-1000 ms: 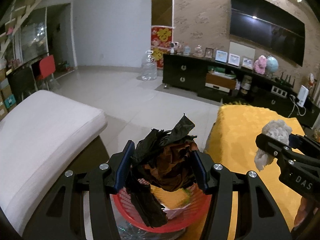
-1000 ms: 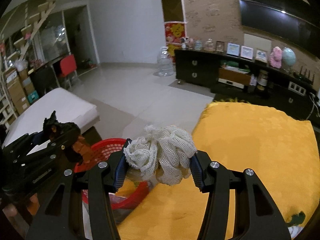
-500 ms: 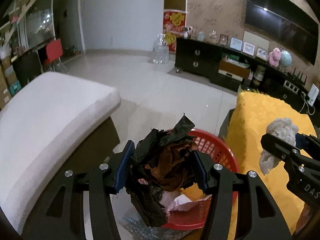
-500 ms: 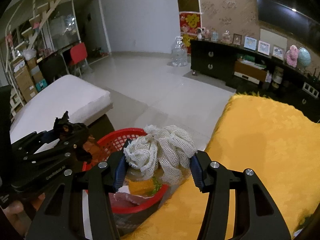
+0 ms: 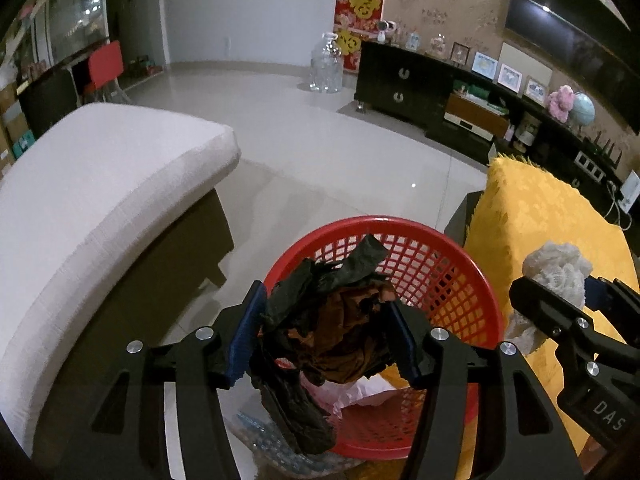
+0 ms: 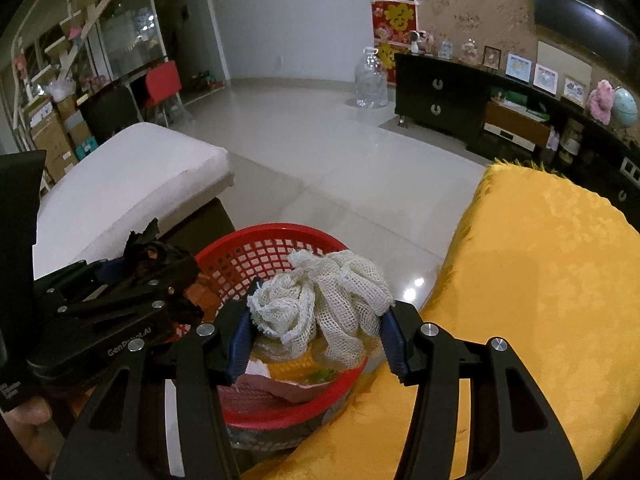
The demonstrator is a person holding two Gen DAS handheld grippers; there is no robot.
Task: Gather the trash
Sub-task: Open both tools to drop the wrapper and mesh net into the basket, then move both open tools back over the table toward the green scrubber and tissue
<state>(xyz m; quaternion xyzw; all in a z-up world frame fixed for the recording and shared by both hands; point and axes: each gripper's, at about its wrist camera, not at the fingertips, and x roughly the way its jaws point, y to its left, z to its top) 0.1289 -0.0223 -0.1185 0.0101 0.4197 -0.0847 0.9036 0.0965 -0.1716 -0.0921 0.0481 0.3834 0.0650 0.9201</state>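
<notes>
Between your left gripper's [image 5: 326, 336] blue pads sits a crumpled wad of black and brown wrapping [image 5: 332, 336]. The jaws have just been opening a little, yet the wad still fills the gap and touches both pads, so I read it as gripped, with one black tail hanging below. You hold it over the near rim of the red basket [image 5: 444, 264], presumably so a release drops it straight in.

Your right gripper [image 6: 316, 332] is clamped on a bundle of white mesh netting [image 6: 320, 304], poised over the basket's right rim [image 6: 240, 240], beside the yellow cloth [image 6: 540, 280]. Both loads point down at the same opening: the drop looks imminent, not yet made.

Inside the basket lie pale paper scraps [image 5: 360, 394], so earlier trash is collected. Its mesh wall stands between the white cushion [image 5: 100, 184] and the yellow cloth. Beyond, bare tiled floor [image 5: 320, 136] runs to a dark cabinet [image 5: 400, 88].
</notes>
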